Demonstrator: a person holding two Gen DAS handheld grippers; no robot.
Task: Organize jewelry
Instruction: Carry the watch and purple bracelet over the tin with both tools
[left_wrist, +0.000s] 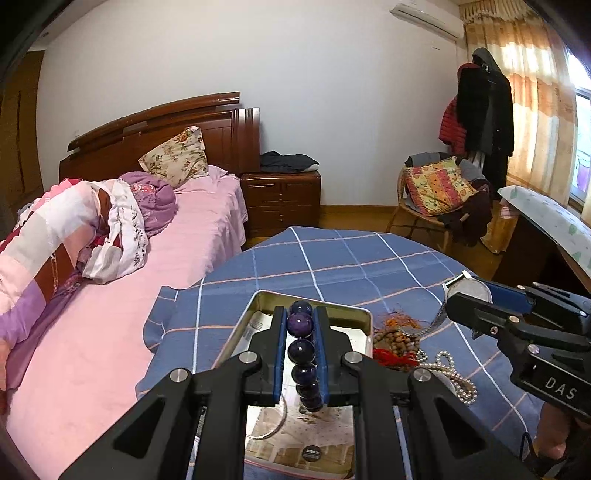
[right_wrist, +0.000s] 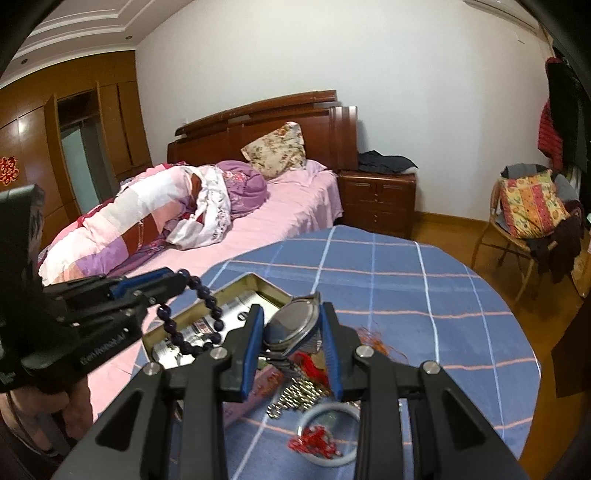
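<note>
**Left wrist view: both grippers loaded above the table**

The left gripper was clamped on a purple bead bracelet, held above an open metal tin. The right gripper gripped a wristwatch between its blue pads. Beside the tin, on the blue checked tablecloth, lay a pearl necklace, wooden beads and a bangle.

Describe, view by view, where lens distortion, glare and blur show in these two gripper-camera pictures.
Left wrist view: fisheye bends the wall and the checked tablecloth; daylight glows through the curtain; the purple bead bracelet is sharp. Right wrist view: dark corners, curved ceiling; the watch is fairly sharp, the bangle blurred.
</note>
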